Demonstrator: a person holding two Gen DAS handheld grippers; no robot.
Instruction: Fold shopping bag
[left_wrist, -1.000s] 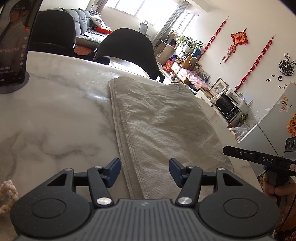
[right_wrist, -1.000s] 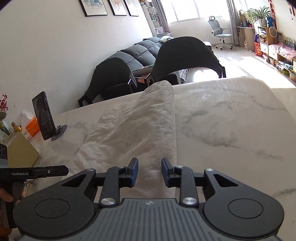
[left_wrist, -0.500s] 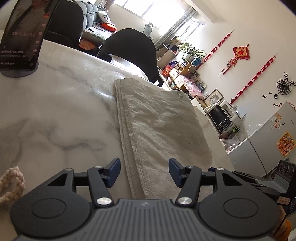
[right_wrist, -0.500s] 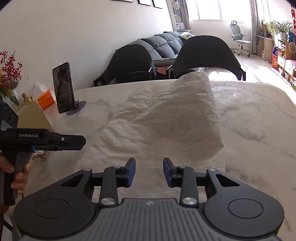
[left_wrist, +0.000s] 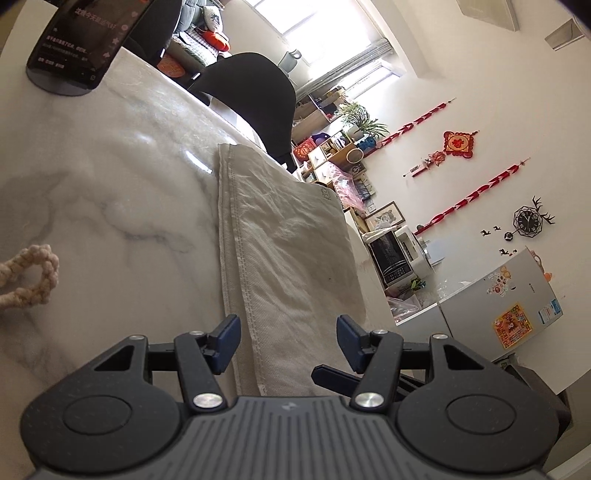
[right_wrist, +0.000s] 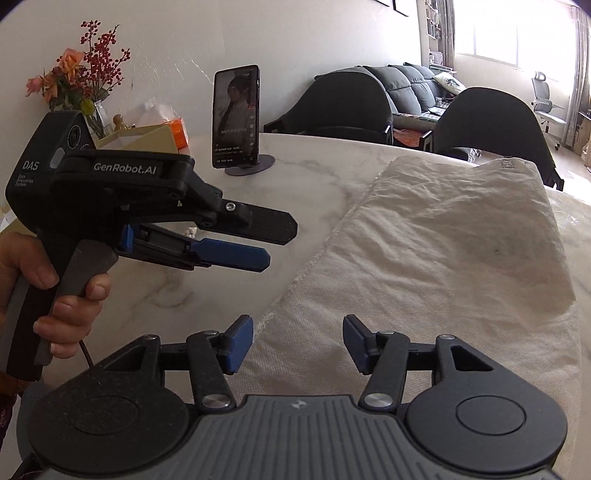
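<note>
The shopping bag (left_wrist: 291, 254) is a cream woven fabric bag lying flat, folded lengthwise, on the white marble table (left_wrist: 110, 206). In the right wrist view the bag (right_wrist: 443, 258) stretches away from me. My left gripper (left_wrist: 288, 339) is open and empty, hovering over the bag's near end. It also shows from the side in the right wrist view (right_wrist: 258, 240), held by a hand. My right gripper (right_wrist: 297, 345) is open and empty over the bag's near edge.
A phone on a stand (right_wrist: 236, 118) stands at the table's far left, also in the left wrist view (left_wrist: 81, 40). A braided cord (left_wrist: 29, 273) lies at left. A tissue box and flower vase (right_wrist: 85, 74) stand by the wall. Black chairs (right_wrist: 491, 125) line the far edge.
Both grippers have swung over the bag's near end and come close together. My right gripper's jaws have opened wider. The bag has not moved.
</note>
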